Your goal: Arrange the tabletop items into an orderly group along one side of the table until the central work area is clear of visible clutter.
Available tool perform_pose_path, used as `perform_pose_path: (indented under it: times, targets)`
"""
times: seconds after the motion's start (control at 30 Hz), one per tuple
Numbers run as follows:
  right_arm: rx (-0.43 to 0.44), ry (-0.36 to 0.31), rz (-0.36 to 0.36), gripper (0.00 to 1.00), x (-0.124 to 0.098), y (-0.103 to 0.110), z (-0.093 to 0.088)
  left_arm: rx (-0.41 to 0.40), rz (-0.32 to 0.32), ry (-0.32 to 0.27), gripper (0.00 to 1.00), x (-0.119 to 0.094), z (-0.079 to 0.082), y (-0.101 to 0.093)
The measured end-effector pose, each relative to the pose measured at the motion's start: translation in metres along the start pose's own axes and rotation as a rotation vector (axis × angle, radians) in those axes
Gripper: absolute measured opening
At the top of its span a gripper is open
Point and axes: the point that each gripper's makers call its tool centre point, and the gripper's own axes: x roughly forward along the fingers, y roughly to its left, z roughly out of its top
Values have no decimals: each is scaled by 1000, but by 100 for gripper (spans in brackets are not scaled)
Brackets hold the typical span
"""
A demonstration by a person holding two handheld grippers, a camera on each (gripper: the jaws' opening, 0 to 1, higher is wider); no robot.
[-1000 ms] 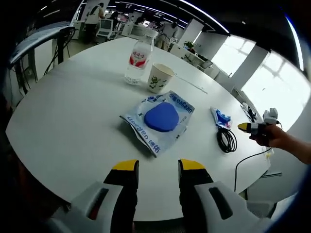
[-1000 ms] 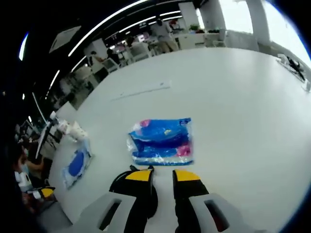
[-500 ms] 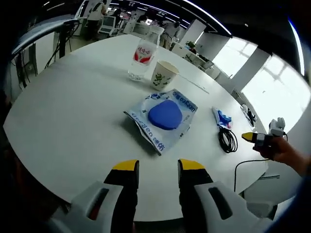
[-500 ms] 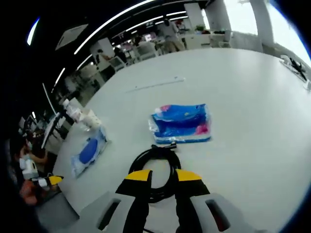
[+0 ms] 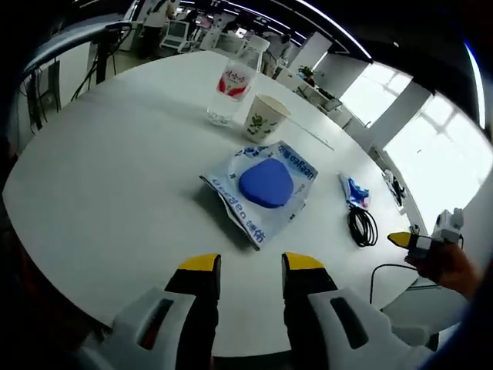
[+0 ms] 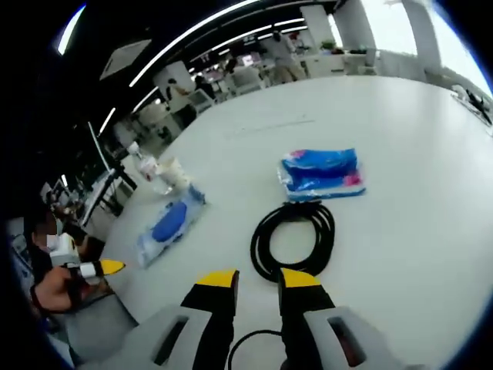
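Tabletop [image 5: 115,177] clutter sits spread across the white surface: in the left gripper view a water bottle [image 5: 233,86] and a paper cup [image 5: 264,117] stand just beside each other at 12 o'clock, with a clear packet holding a blue pad [image 5: 264,187] near the middle and a small blue packet [image 5: 353,191] and a coiled black cable [image 5: 361,227] at 3 o'clock. The left tool [image 5: 245,266] hangs above the near edge, jaws parted and empty. In the right gripper view the right tool [image 6: 257,280] is likewise parted and empty, just short of the coiled cable.
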Motion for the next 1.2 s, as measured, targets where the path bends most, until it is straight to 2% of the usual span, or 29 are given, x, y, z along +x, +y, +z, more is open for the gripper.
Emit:
perform_pose_path:
  times: [0.27, 0.53, 0.83, 1.03, 1.2]
  targets:
    - [-16, -1, 38, 20, -7, 24, -9, -45, -1, -4, 30, 7, -3, 2]
    - [-53, 9, 72, 25, -15, 37, -20, -64, -3, 5, 30, 10, -12, 0]
    - [-93, 7, 86, 32, -36, 39, -32, -70, -10, -2, 30, 13, -13, -3]
    - [-118, 33, 86, 37, -48, 39, -46, -113, -16, -5, 29, 19, -17, -5]
    - [-104, 42, 88, 37, -54, 41, -56, -136, -13, -15, 29, 25, -12, -5]
